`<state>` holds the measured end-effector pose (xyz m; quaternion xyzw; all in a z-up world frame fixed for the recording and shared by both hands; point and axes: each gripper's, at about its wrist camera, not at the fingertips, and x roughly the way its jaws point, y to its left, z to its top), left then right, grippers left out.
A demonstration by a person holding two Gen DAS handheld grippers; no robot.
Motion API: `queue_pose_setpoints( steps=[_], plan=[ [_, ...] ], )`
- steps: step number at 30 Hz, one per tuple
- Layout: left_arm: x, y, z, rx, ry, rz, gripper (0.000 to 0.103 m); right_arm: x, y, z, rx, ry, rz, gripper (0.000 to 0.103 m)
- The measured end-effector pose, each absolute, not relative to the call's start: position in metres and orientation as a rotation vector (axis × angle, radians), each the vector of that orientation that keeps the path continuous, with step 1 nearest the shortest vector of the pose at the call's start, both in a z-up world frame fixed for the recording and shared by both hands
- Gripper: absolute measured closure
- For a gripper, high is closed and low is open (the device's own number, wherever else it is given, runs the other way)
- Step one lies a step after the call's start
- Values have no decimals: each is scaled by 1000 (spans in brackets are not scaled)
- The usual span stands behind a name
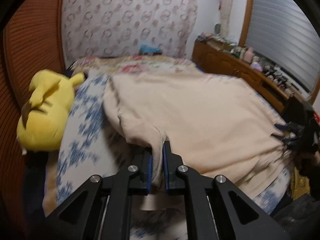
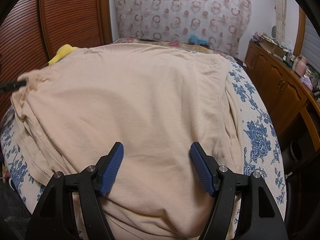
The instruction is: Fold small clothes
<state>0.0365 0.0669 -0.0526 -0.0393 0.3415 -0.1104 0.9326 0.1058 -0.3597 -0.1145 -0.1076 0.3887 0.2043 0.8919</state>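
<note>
A beige T-shirt [image 1: 190,110] lies spread over the bed's blue-flowered sheet [image 1: 80,140]. My left gripper [image 1: 158,150] is shut on a fold of the shirt's near left edge, and the cloth hangs between its blue pads [image 1: 150,170]. That edge is lifted off the sheet. In the right wrist view the same T-shirt [image 2: 140,100] fills the middle. My right gripper [image 2: 156,150] stands open just over the shirt's near part, with flat cloth under the gap between its fingers. The left gripper's tip [image 2: 18,84] shows at the shirt's far left corner, blurred.
A yellow plush toy [image 1: 46,110] lies at the bed's left side by a slatted wooden door [image 1: 30,40]. A wooden cabinet [image 2: 280,84] with several small items runs along the right. A patterned curtain [image 2: 180,10] hangs behind the bed.
</note>
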Motion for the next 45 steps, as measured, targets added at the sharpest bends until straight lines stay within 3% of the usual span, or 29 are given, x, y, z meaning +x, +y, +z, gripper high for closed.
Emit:
queue_pose_setpoints(
  steps=[21, 34, 37, 39, 41, 44, 45],
  plan=[
    [91, -95, 31, 28, 585, -612, 98, 83, -398, -86, -174, 740, 381, 32],
    [79, -206, 68, 158, 585, -838, 97, 69, -467, -51, -102, 653, 246, 32],
    [79, -209, 64, 180, 596, -845, 86, 67, -471, -50, -93, 651, 243, 32],
    [79, -206, 59, 183, 602, -829, 64, 67, -471, -52, -97, 655, 243, 32],
    [80, -199, 54, 176, 607, -816, 62, 68, -472, -55, -100, 661, 242, 32],
    [86, -182, 45, 163, 621, -765, 45, 72, -468, -57, -97, 666, 248, 32],
    [87, -177, 41, 156, 621, -748, 45, 75, -465, -58, -96, 666, 252, 32]
  ],
)
